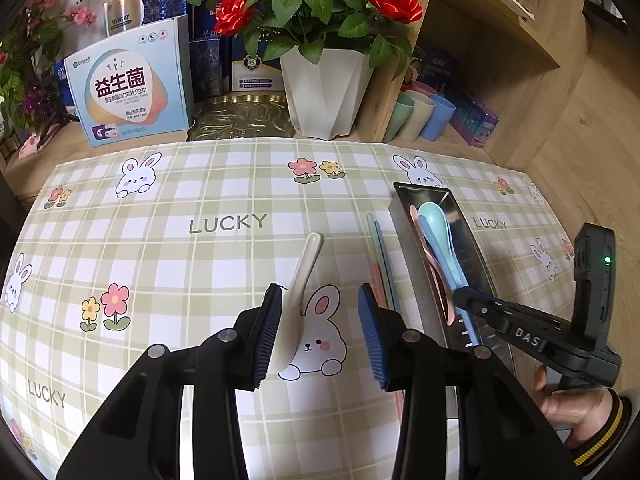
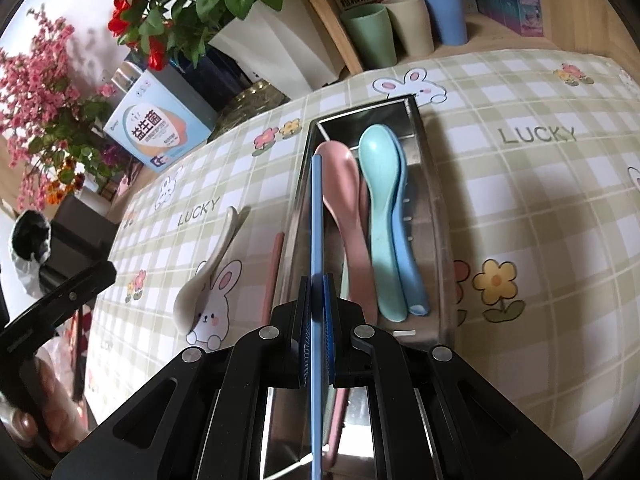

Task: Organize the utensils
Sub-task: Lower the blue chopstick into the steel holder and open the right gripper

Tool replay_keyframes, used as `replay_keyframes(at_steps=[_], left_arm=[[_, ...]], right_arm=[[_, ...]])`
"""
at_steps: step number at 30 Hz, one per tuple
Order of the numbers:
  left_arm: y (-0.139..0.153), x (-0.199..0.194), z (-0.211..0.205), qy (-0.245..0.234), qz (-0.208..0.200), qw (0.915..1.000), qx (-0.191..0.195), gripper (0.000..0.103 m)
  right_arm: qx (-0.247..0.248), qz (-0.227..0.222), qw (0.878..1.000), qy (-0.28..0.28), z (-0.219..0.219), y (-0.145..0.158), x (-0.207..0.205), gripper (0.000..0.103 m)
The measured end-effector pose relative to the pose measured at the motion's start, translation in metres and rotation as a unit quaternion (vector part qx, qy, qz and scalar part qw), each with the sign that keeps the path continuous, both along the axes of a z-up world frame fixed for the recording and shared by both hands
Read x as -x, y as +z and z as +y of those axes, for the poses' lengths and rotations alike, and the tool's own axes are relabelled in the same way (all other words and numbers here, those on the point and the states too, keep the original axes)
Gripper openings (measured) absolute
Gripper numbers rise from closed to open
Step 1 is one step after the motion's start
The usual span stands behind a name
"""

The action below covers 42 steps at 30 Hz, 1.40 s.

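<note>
**A:** Checked tablecloth (image 1: 224, 200) with rabbits and "LUCKY" printed on it, wooden shelving behind, a white pot of red roses (image 1: 326, 92) at the top of both views. Where do the utensils stand?

**B:** Most are already in the steel tray (image 2: 434, 216). In the right wrist view it runs from the lower centre up to the upper centre of the frame, with a pink spoon (image 2: 346, 204), a mint spoon (image 2: 380, 208) and a blue spoon (image 2: 408, 248) lying lengthwise in it.

**A:** And the right gripper (image 2: 318, 280)?

**B:** Pinched tight on a blue chopstick (image 2: 317, 216). The stick points straight up the frame, parallel to the tray's long axis and over its left part, so I'd judge it only needs lowering, not turning.

**A:** The left gripper (image 1: 320, 336)?

**B:** Jaws partly apart, nothing gripped. The white ceramic spoon (image 1: 298, 292) lies on the cloth at the centre of the left wrist view; its bowl sits right by the left pad and its handle slants toward the upper right. The right pad stands well clear of it.

**A:** So which hand is nearer that spoon?

**B:** The left, plainly. The spoon lies off-centre between the jaws, so I'd expect a nudge toward the left of the frame. More chopsticks (image 1: 378, 256) lie on the cloth just left of the tray, parallel to it.
</note>
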<state>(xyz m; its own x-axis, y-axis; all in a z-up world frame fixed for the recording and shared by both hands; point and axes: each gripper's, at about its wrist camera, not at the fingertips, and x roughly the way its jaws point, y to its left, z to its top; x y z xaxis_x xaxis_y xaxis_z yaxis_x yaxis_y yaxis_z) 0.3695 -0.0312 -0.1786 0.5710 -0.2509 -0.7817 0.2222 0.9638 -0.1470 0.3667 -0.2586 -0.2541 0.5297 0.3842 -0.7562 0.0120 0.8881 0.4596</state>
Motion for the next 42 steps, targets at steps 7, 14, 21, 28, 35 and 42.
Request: replay_keyframes(at_steps=[7, 14, 21, 28, 35, 42], left_arm=[[0.000, 0.001, 0.008, 0.010, 0.000, 0.9999, 0.003, 0.039], [-0.002, 0.002, 0.012, 0.017, 0.004, 0.9998, 0.007, 0.039], [-0.003, 0.005, 0.014, 0.018, 0.006, 0.9998, 0.005, 0.039], [-0.002, 0.006, 0.020, 0.023, 0.004, 0.9997, 0.000, 0.039], [0.002, 0.010, 0.026, 0.021, -0.006, 0.9997, -0.007, 0.039], [-0.001, 0.014, 0.038, 0.015, -0.004, 0.9997, -0.018, 0.039]], right_arm=[[0.015, 0.018, 1.000, -0.006, 0.003, -0.010, -0.010, 0.006], [0.021, 0.032, 0.999, -0.030, 0.000, -0.015, -0.020, 0.006], [0.020, 0.056, 0.997, -0.040, 0.006, -0.021, -0.028, 0.006], [0.002, 0.083, 0.996, -0.038, 0.009, -0.026, -0.024, 0.007], [0.025, 0.059, 0.997, -0.041, 0.010, -0.006, -0.014, 0.008], [0.077, 0.029, 0.994, -0.065, 0.005, 0.015, 0.014, 0.008]])
